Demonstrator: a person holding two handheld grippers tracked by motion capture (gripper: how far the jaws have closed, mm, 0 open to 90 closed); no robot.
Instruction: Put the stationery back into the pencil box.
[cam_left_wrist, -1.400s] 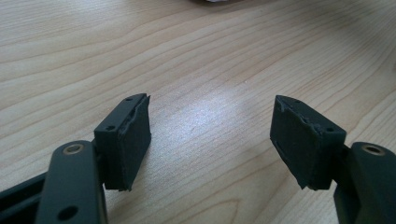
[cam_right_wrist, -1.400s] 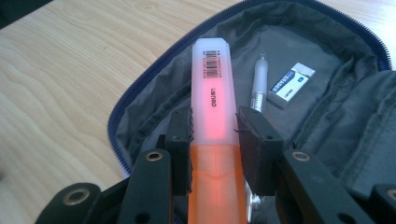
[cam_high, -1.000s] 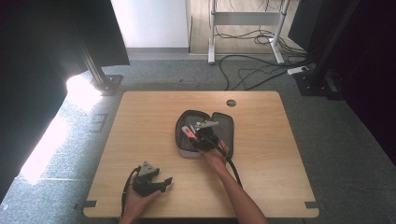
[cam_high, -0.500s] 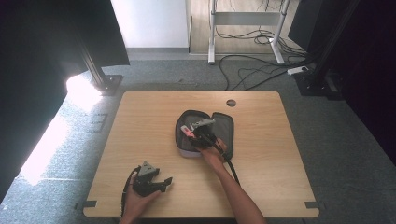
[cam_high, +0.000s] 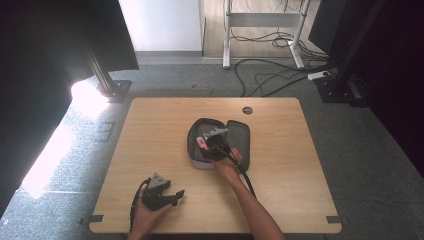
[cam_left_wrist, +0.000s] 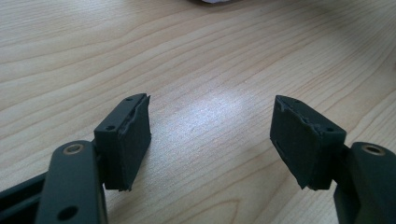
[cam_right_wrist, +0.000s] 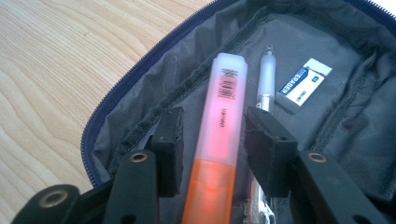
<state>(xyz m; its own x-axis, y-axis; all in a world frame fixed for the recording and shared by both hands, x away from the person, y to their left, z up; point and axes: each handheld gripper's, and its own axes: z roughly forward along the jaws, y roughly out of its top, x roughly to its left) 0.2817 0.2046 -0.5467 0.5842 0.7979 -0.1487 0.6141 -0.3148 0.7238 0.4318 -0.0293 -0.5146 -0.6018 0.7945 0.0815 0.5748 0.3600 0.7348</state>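
Right gripper (cam_right_wrist: 212, 135) jaws just opening, highlighter (cam_right_wrist: 219, 140) loose between them in case (cam_right_wrist: 140, 88) | left gripper (cam_left_wrist: 210, 135) open, empty over table (cam_left_wrist: 187, 56)

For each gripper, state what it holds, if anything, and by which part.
Neither holds anything. The right gripper, jaws just opened, straddles the orange highlighter mid-body without pressing. The left gripper is open over bare table.

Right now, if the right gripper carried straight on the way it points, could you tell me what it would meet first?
The right gripper already straddles the orange highlighter in the open pencil case; its jaws have just been opening. Straight on, it would probably meet the case's grey lining, though depth is unclear.
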